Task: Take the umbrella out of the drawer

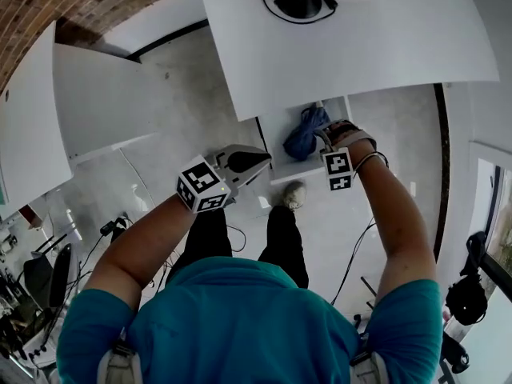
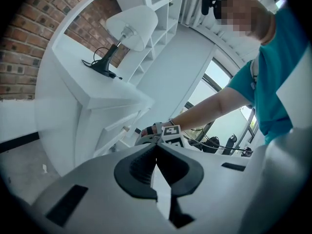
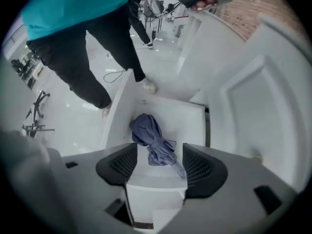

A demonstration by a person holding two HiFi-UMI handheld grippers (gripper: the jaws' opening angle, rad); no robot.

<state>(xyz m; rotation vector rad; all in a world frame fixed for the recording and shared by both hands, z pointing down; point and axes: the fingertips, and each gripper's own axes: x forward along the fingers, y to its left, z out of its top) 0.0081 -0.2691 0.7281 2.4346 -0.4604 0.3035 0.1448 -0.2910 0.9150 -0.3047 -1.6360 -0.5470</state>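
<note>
Beneath the right hand-held gripper (image 3: 159,154) lies the umbrella (image 3: 152,138).

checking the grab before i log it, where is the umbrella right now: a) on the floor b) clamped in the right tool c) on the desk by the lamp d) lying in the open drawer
d: the blue umbrella lies inside the open drawer, below the right tool, whose jaws stand apart.

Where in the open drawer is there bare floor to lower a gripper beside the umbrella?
Free: in the right gripper view, the drawer floor between the umbrella and the right wall. Crowded: the left side, where the umbrella's bunched fabric lies close to the left wall.
</note>
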